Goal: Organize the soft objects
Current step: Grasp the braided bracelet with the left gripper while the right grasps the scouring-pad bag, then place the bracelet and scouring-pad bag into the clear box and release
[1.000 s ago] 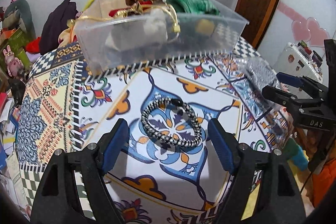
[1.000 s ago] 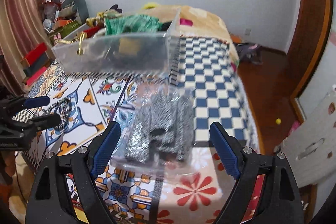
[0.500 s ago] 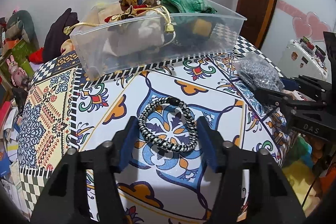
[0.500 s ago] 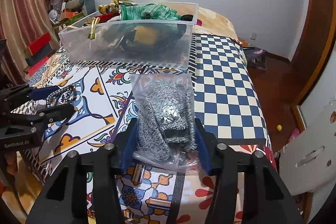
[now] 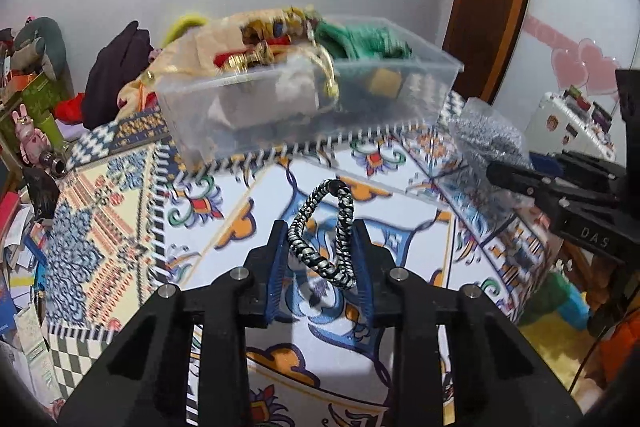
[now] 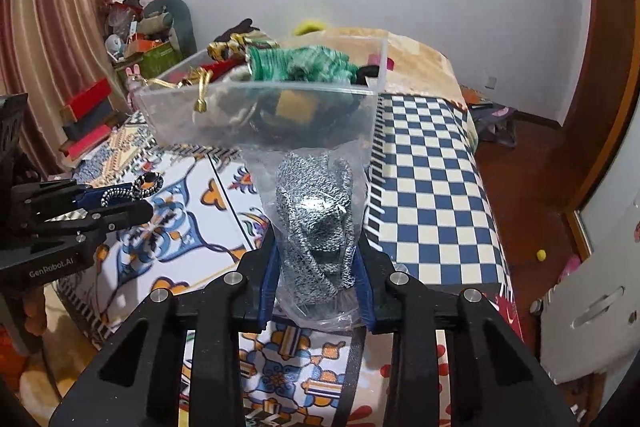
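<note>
Change: we closed both grippers, lifting what lay flat before the bin point(image 5: 308, 99).
Left gripper point(image 5: 320, 259): clamped on the cord loop point(image 5: 324, 231), squeezed narrow, long axis pointing at the bin.
Right gripper point(image 6: 316, 263): clamped on the bagged knit point(image 6: 316, 219), upright, top toward the bin.

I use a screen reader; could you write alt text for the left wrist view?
The left gripper pinches a black-and-white braided loop above a patterned tablecloth. Behind sits a clear bin of soft items.
</note>
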Demonstrator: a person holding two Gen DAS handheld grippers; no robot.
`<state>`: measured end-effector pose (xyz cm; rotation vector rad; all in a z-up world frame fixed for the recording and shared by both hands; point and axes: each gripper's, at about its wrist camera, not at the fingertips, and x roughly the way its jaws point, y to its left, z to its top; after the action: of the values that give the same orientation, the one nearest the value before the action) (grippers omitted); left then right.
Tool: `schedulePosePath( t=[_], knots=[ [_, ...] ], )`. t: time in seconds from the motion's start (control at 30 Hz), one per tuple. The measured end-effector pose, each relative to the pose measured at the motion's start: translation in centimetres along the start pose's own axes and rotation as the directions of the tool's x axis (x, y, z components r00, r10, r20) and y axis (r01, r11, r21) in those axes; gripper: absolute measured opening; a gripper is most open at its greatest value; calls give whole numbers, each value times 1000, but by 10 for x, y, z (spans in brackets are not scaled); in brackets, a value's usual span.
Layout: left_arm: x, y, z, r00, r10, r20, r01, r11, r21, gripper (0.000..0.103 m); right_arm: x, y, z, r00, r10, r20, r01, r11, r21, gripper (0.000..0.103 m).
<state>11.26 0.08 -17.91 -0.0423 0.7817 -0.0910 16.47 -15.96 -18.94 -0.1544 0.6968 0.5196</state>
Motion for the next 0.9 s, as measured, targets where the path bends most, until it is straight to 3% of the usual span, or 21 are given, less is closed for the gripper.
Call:
schedulePosePath(
  t=[0.47, 0.73, 0.9],
  knots=[
    [-35, 24, 63, 984, 18, 176, -12, 999, -34, 31, -9, 21, 60, 986, 39, 161, -34, 999, -30, 30],
    [-23, 39, 93, 977, 60, 206, -50, 997, -53, 31, 9, 36, 95, 976, 67, 208, -57, 997, -51, 30],
    [-4, 52, 109, 980, 67, 188, -52, 995, -79, 31, 28, 40, 107, 979, 80, 187, -72, 996, -49, 30]
  ],
)
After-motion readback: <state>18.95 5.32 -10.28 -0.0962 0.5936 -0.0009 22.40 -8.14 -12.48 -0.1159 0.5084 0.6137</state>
